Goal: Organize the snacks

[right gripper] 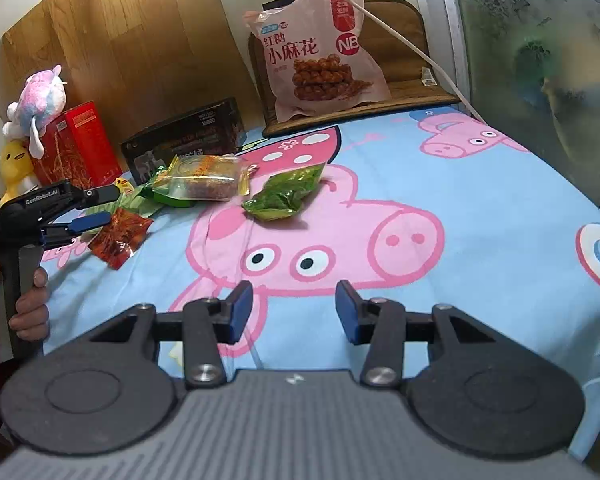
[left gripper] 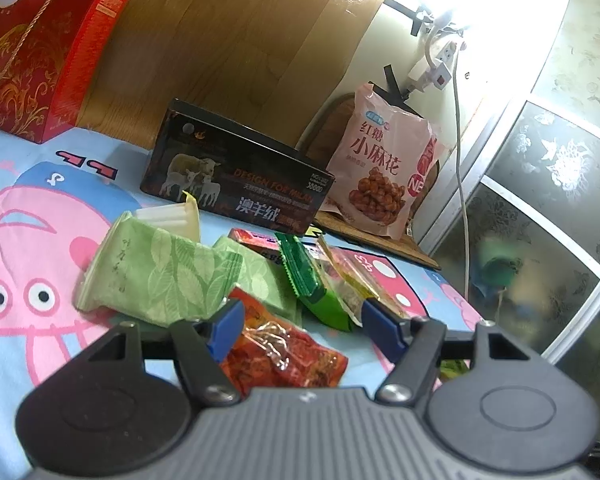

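Observation:
A heap of small snack packets lies on the cartoon-pig bedsheet (right gripper: 440,184): pale green leaf-print packets (left gripper: 160,276), a bright green one (left gripper: 304,276) and a clear yellow-edged one (left gripper: 352,280). Nearest me is a red packet (left gripper: 284,356), lying on the sheet between the blue pads of my left gripper (left gripper: 304,328). The pads stand apart, with a gap on the right side. From the right wrist view, the left gripper (right gripper: 100,208) hovers over that red packet (right gripper: 118,238). A dark green packet (right gripper: 284,196) lies alone ahead of my right gripper (right gripper: 294,312), which is open and holds nothing.
A big pink bag of fried twists (right gripper: 320,52) leans on a brown mat at the headboard. A dark box (left gripper: 236,176) and a red gift box (left gripper: 40,48) stand behind the heap, with plush toys (right gripper: 40,100) on the left. A white cord (left gripper: 460,160) and a glass door border the right.

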{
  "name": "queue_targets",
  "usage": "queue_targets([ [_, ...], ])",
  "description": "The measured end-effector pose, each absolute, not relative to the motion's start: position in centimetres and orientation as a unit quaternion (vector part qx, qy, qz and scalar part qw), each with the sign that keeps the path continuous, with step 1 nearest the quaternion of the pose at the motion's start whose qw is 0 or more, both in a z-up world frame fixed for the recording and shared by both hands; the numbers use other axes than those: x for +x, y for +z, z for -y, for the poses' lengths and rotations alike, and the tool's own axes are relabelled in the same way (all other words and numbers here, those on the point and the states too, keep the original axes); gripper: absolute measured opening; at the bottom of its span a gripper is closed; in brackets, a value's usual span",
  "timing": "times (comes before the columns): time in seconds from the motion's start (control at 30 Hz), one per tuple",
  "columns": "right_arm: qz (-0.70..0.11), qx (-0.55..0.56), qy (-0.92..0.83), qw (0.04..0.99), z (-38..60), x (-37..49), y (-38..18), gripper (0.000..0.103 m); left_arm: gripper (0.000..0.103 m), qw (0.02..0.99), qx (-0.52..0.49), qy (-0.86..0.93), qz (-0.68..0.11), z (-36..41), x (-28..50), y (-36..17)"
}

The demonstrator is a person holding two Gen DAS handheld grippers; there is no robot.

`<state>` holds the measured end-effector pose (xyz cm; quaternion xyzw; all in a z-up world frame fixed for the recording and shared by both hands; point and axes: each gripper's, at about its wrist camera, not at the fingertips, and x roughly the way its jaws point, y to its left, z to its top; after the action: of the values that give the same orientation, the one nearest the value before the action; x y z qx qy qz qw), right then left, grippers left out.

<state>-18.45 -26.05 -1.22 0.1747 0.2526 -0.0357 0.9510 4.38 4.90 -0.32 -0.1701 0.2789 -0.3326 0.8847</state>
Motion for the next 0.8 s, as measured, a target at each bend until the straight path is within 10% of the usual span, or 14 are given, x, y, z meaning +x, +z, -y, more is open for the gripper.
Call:
queue_targets([
  [0.8, -0.270, 0.170, -0.019, 0.948, 24.9, -18.1, -2.0, 0.048, 0.067, 0.886, -0.170, -0.334, -0.273, -5.1, 4.3, -0.3],
])
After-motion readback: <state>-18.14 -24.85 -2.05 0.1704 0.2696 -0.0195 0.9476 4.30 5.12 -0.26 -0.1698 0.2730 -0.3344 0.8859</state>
